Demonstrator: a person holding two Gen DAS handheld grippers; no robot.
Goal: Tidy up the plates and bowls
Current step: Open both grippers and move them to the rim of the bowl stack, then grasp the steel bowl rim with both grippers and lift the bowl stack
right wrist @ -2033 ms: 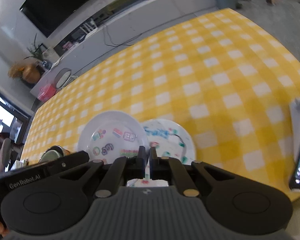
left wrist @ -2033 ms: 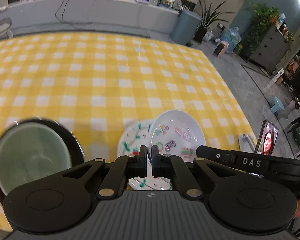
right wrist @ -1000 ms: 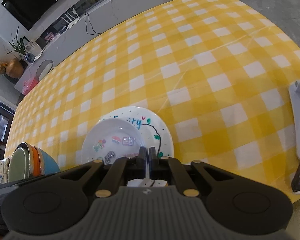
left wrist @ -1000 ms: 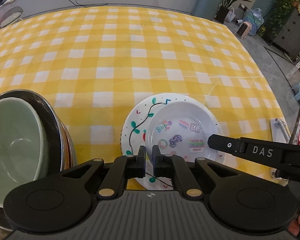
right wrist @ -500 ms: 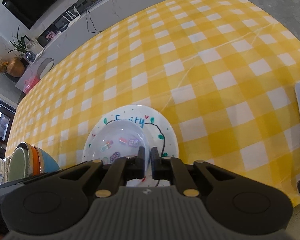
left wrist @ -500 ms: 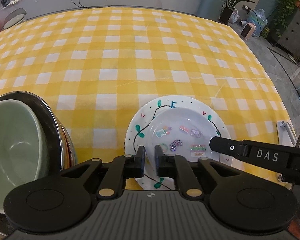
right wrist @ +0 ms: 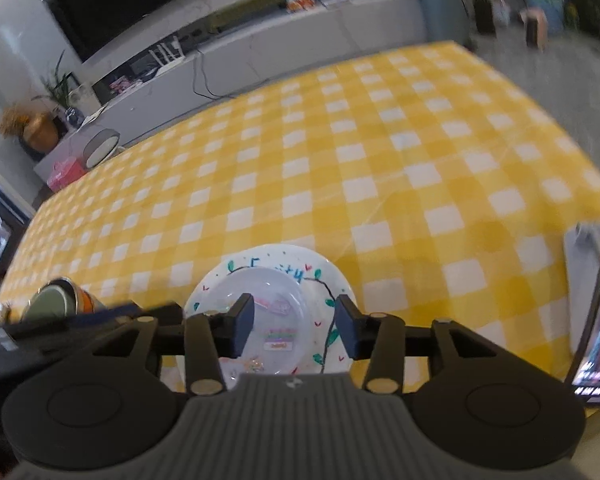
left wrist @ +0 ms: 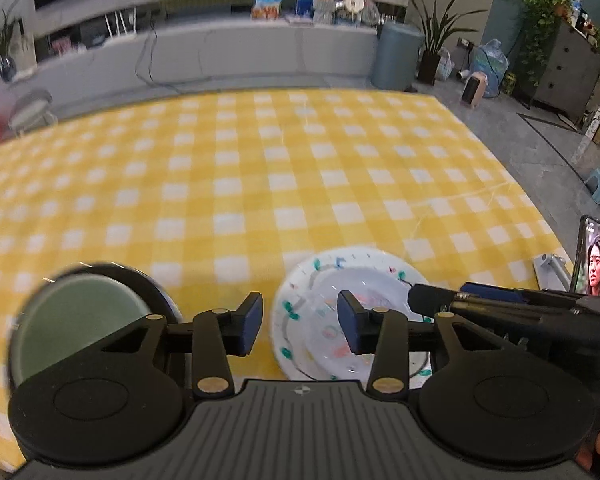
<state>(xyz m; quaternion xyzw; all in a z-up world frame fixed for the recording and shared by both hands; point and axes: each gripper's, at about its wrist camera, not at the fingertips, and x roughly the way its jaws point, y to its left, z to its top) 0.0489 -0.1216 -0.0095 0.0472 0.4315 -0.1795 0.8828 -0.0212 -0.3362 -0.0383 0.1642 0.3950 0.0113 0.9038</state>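
A home living room is indicated: beyond the tongs a large dark television point(right wrist: 136, 0) is mounted above a long low cabinet point(left wrist: 220, 56), potted plants point(left wrist: 440, 40) are placed to its right, a yellow checked tablecloth point(left wrist: 260, 184) is spread below.

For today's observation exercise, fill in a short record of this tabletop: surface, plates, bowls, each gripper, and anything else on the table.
surface: yellow checked cloth
plates: small plate lies on the large plate, near edge of the table
bowls: green bowl nested on top of a bowl stack, beside the plates
left gripper: open, jaws just opened, nothing gripped, above the plates
right gripper: open, jaws just opened, nothing gripped, above the plates
other: phone upright on a stand
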